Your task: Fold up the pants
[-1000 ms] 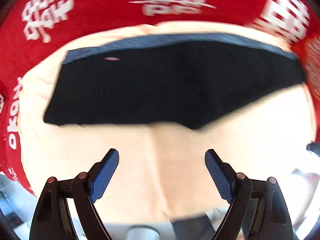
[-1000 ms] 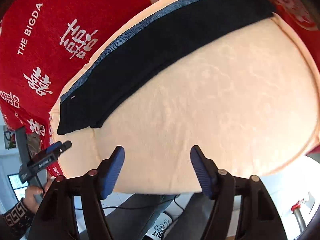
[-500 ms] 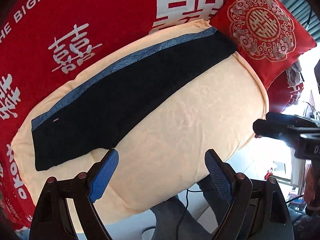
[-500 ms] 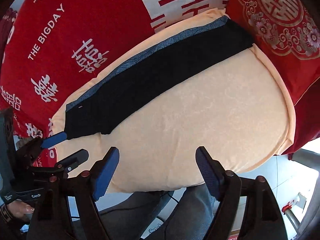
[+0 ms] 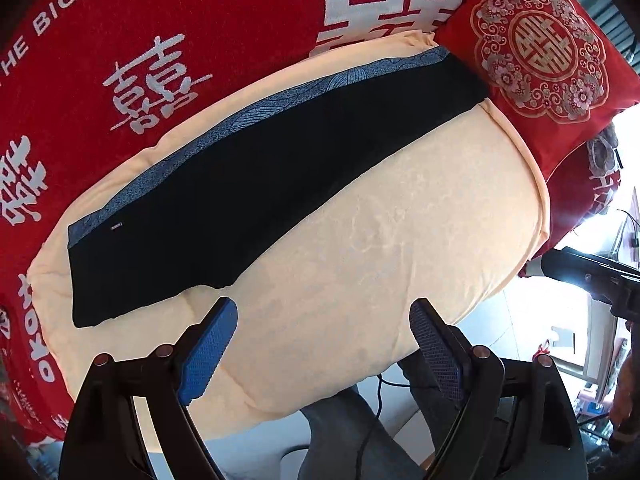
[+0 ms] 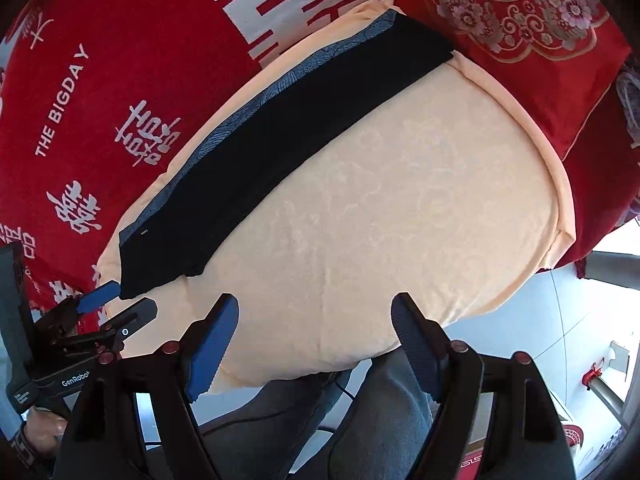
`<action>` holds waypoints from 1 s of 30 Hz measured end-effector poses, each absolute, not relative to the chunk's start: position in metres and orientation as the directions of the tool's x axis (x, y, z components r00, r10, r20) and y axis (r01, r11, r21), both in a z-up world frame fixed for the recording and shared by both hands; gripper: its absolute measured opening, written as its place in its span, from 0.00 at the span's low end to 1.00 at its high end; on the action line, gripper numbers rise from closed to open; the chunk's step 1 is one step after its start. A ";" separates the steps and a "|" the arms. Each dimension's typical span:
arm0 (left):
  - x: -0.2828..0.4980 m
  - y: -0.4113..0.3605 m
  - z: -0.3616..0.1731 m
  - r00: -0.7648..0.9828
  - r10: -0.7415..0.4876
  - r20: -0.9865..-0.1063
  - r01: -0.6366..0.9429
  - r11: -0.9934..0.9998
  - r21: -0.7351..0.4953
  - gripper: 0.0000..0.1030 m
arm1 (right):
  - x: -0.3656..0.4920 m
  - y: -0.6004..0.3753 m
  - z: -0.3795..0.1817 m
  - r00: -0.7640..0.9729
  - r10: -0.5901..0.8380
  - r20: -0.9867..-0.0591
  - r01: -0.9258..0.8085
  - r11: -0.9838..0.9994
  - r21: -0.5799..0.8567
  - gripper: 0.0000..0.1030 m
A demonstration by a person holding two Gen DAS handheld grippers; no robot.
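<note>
While the black pants (image 5: 256, 196) lie stretched in a long flat band across the far half of a peach cushion (image 5: 380, 248), both handheld grippers hang over the cushion's near edge with their jaws spread wide and nothing between them. The left gripper (image 5: 323, 344) shows blue textured pads (image 5: 208, 346) parted above bare peach fabric, its left pad just short of the pants' near corner but apart from it. The right gripper (image 6: 314, 344) is likewise empty, its fingers framing the cushion's near rim and, below that, the holder's grey-trousered legs (image 6: 384, 412). A blue patterned stripe (image 5: 256, 112) runs the length of the pants along the side farthest from the grippers, and a small pale tag (image 5: 116, 226) sits near the broad end, which lies toward the cushion's left end; the narrow end reaches the cushion's far right corner, touching a red pillow with an ornate gold medallion (image 5: 540, 44). Behind the cushion spreads a red blanket (image 5: 160, 40) printed with white characters and the words "THE BIGDAY". In the right wrist view, the left gripper appears at the cushion's left end, one blue fingertip just beside the pants' broad end; whether it touches the cloth cannot be told. In the left wrist view, the dark body of the right gripper shows just off the cushion's right end.
</note>
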State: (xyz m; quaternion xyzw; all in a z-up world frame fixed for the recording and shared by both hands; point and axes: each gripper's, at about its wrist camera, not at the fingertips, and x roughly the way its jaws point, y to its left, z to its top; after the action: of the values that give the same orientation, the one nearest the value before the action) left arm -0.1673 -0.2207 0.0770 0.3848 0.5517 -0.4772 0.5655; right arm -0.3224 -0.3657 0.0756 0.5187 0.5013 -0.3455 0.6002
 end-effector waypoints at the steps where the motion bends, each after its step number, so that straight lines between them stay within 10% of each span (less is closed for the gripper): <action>1: -0.167 -0.221 0.078 -0.061 -0.117 -0.991 0.965 0.248 -0.089 0.87 | -0.324 -0.367 0.076 0.259 0.101 -0.960 0.937 0.217 0.276 0.79; 30: -0.176 -0.229 0.078 -0.063 -0.130 -0.990 0.974 0.208 -0.090 0.87 | -0.333 -0.372 0.075 0.248 0.088 -0.965 0.943 0.207 0.262 0.79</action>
State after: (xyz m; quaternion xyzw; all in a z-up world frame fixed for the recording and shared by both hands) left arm -0.1763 -0.2294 0.0781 0.3922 0.5381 -0.4921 0.5607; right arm -0.3328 -0.3724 0.0747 0.5177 0.4975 -0.3582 0.5968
